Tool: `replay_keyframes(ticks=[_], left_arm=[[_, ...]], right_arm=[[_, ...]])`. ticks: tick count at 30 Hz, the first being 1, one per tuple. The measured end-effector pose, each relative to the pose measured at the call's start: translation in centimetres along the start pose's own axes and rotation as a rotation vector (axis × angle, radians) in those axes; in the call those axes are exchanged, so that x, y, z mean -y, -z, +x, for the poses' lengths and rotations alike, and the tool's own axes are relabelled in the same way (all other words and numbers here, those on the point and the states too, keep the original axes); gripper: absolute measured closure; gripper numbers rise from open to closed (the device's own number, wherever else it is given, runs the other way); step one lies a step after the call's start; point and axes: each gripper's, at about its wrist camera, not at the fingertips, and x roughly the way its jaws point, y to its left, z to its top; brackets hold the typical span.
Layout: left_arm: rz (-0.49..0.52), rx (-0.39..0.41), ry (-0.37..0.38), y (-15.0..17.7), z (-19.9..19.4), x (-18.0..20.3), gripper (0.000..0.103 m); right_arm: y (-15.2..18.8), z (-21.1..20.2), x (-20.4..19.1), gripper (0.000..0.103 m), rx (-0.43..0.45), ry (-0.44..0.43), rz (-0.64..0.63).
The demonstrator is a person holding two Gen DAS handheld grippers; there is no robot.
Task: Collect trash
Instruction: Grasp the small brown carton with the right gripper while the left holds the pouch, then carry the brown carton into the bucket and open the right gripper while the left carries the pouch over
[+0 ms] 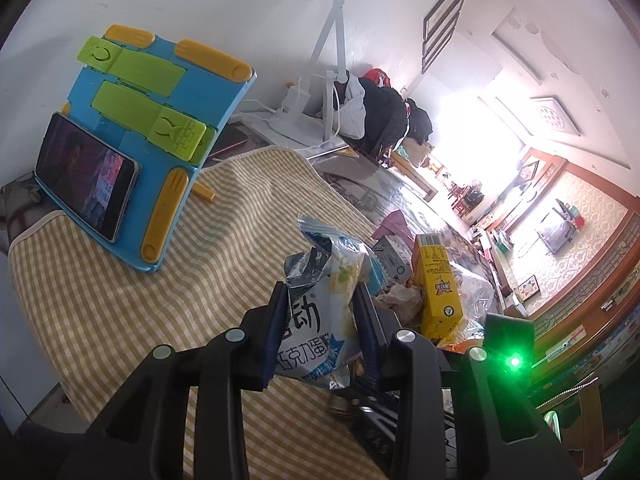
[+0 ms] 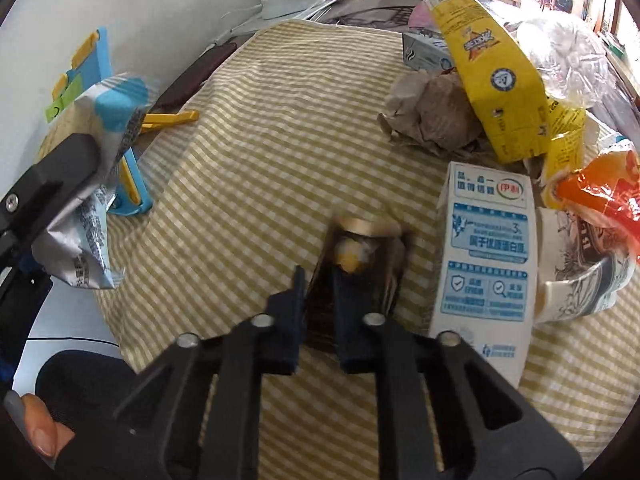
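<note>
2 wrist views close over shared checked cloth (image 1: 140,320).

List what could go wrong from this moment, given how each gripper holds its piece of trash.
1. The right gripper pinches only the near edge of a dark wrapper; crumbs inside could spill onto the checked cloth when lifted.
2. The white milk carton stands close beside that gripper; a sideways swing could topple it.
3. The left gripper holds a limp snack bag that could slip out.
</note>
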Motion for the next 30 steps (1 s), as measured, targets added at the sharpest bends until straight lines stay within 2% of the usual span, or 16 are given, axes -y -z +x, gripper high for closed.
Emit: replay_keyframes(ticks=[6,12,16,21,30], left_arm=[[0.011,-0.005,-0.008,0.1,0.1,0.1,0.071],[0.063,-0.027,-0.020,0.3,0.9,1.0,0.071],[0.112,-0.056,-0.002,0.7,1.6,2.0,0.071],[0.190,-0.132,0.043,2.0,3.0,3.7,0.071],[0.370,-0.126,0.036,4.3,3.1,7.8,0.071]], right_arm=[[-0.3,-3.9,2.8,0.096,0.104,-0.082,0.093],[0.1,-9.8,5.9,0.096,0.226,-0.111,0.120],[0.5,-12.5,8.1,0.096,0.278,-0.093,0.137],[1.8,-15.5,11.8,0.096,0.329,-0.039,0.159],[4.9,-19.9,19.7,0.096,0.435,0.070,0.245]])
